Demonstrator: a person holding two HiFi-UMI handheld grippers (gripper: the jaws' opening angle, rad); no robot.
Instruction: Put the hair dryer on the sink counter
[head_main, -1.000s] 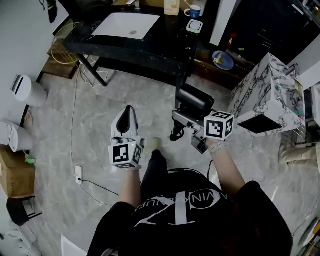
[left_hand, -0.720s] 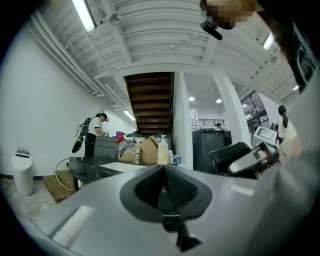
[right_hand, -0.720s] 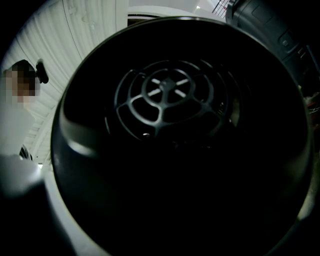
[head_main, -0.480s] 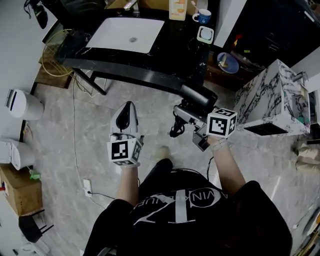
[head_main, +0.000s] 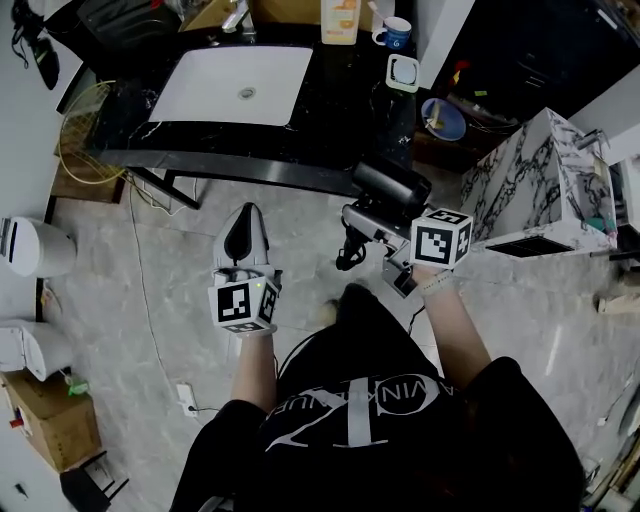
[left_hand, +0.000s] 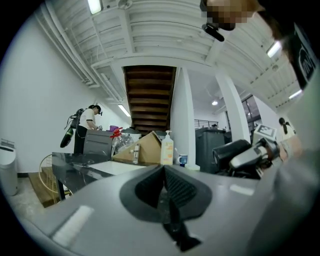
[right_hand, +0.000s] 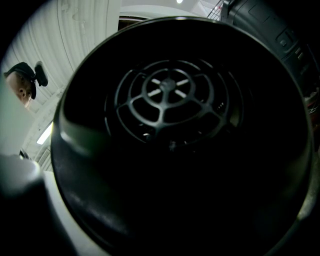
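Right gripper (head_main: 378, 228): pinching the hair dryer (head_main: 392, 190). Its own view is filled by the dryer's dark round grille, so the jaws themselves are hidden behind it.
Left gripper (head_main: 247, 215): jaws pressed together with nothing between them, held over the floor to the left of the dryer.
Hair dryer: in the air at the right end of the sink counter (head_main: 335, 115), its black body at or just over the near edge. I cannot tell whether it touches.
Cord (head_main: 347, 258): hangs in a loop below the dryer, on its near-left side.
Long axis: the barrel seems to run along the right gripper's line, pointing far and left.
Direction to go: bare black counter lies far and left of the dryer, between it and the white basin (head_main: 235, 85).
Nearer hand: the right one, which already holds the load.
Watch for: the cord snagging on the counter edge.
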